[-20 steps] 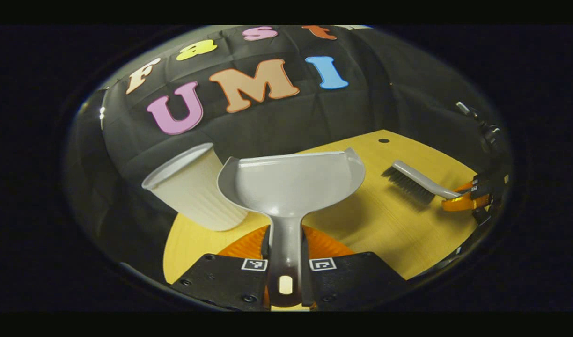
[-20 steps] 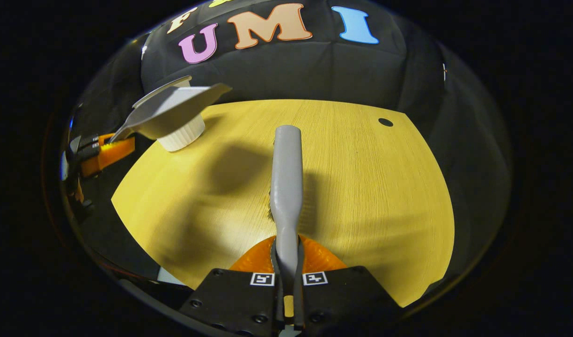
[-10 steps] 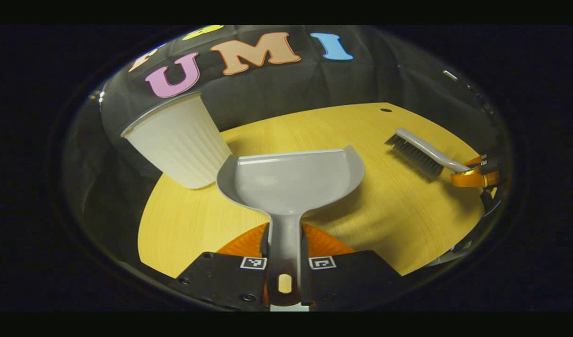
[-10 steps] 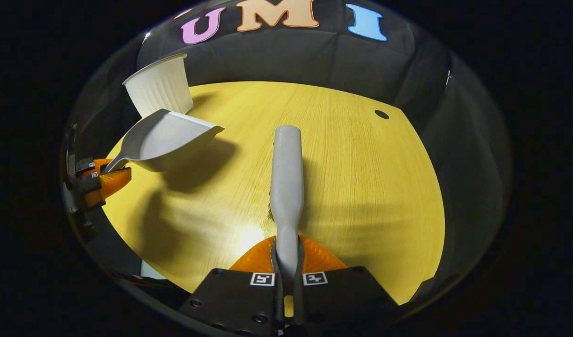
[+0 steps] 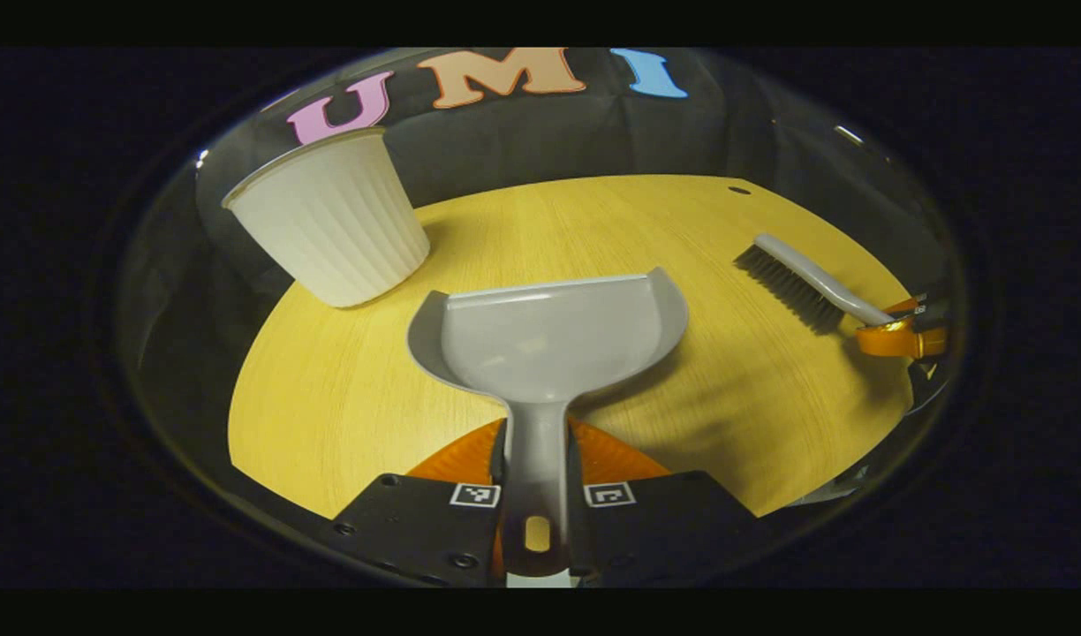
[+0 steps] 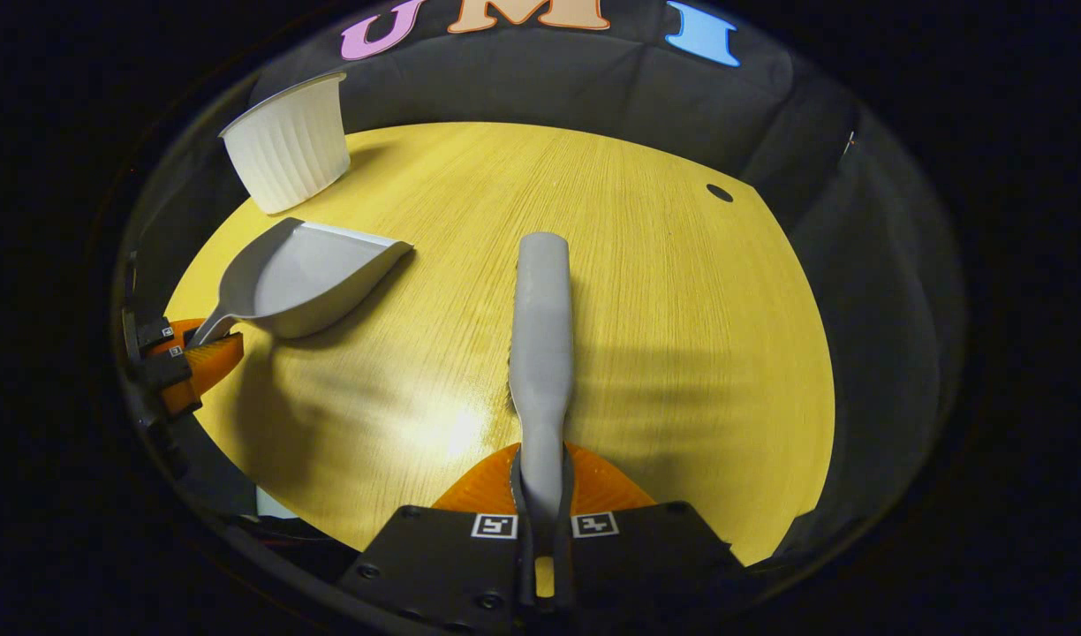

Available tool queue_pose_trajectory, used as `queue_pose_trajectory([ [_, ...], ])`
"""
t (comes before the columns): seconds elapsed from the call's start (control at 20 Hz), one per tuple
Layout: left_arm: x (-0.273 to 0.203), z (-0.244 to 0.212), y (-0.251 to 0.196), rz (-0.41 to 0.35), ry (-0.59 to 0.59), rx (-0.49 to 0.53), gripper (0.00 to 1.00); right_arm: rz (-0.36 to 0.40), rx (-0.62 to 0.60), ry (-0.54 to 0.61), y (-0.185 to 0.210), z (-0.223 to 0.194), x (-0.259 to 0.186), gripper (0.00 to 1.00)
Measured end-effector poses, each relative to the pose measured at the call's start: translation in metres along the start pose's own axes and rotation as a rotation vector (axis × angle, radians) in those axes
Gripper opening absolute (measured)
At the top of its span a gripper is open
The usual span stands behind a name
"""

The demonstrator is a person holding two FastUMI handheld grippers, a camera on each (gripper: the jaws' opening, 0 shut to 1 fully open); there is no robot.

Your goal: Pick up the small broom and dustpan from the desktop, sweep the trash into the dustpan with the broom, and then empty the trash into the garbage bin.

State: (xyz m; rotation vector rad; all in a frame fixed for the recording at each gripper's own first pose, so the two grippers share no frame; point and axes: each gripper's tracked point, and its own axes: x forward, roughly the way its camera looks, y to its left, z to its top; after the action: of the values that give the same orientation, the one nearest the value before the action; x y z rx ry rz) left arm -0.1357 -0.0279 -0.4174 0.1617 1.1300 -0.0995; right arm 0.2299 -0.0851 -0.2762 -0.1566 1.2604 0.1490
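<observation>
Dustpan (image 5: pixel 549 340) clamped in left gripper (image 5: pixel 535 459), broom (image 6: pixel 540 327) in right gripper (image 6: pixel 540 481)

A light wooden desktop (image 6: pixel 646 291) carries a white ribbed garbage bin (image 6: pixel 286 141) near its far corner.

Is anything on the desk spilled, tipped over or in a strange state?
Nothing stands out. The white ribbed bin stands upright on the desk, apart from the dustpan. The left gripper holds the dustpan by its handle, the right gripper holds the broom. I see no trash on the wood.
</observation>
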Motion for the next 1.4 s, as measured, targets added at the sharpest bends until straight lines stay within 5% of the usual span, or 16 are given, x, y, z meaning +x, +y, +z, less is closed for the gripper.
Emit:
queue_pose_trajectory([
  [0.2, -0.006, 0.013, -0.001, 0.012, -0.039, -0.028, 0.31, 0.001, 0.01, -0.018, -0.001, 0.004, -0.009, 0.16],
  [0.25, -0.011, 0.022, -0.002, 0.015, -0.07, -0.032, 0.41, 0.003, 0.015, -0.039, -0.003, 0.007, -0.012, 0.19],
  [0.4, -0.036, 0.049, -0.002, 0.027, -0.183, -0.041, 1.0, 0.022, 0.022, -0.106, -0.008, 0.015, -0.042, 0.29],
  [0.5, -0.059, 0.071, -0.004, 0.05, -0.284, -0.059, 0.96, 0.043, 0.028, -0.202, -0.01, 0.034, -0.066, 0.55],
  [0.6, -0.089, 0.099, 0.002, 0.099, -0.406, -0.069, 0.96, 0.041, 0.035, -0.353, -0.015, 0.059, -0.102, 0.95],
  [0.8, -0.166, 0.158, 0.011, 0.226, -0.678, -0.041, 1.0, 0.04, -0.003, -0.739, -0.021, 0.108, -0.185, 0.93],
  [0.95, -0.209, 0.19, -0.001, 0.23, -0.864, -0.051, 0.93, 0.008, -0.038, -0.958, -0.018, 0.131, -0.249, 0.93],
  [1.4, -0.258, 0.211, 0.005, 0.127, -1.01, -0.087, 0.93, -0.048, 0.128, -1.149, -0.037, 0.12, -0.321, 0.92],
])
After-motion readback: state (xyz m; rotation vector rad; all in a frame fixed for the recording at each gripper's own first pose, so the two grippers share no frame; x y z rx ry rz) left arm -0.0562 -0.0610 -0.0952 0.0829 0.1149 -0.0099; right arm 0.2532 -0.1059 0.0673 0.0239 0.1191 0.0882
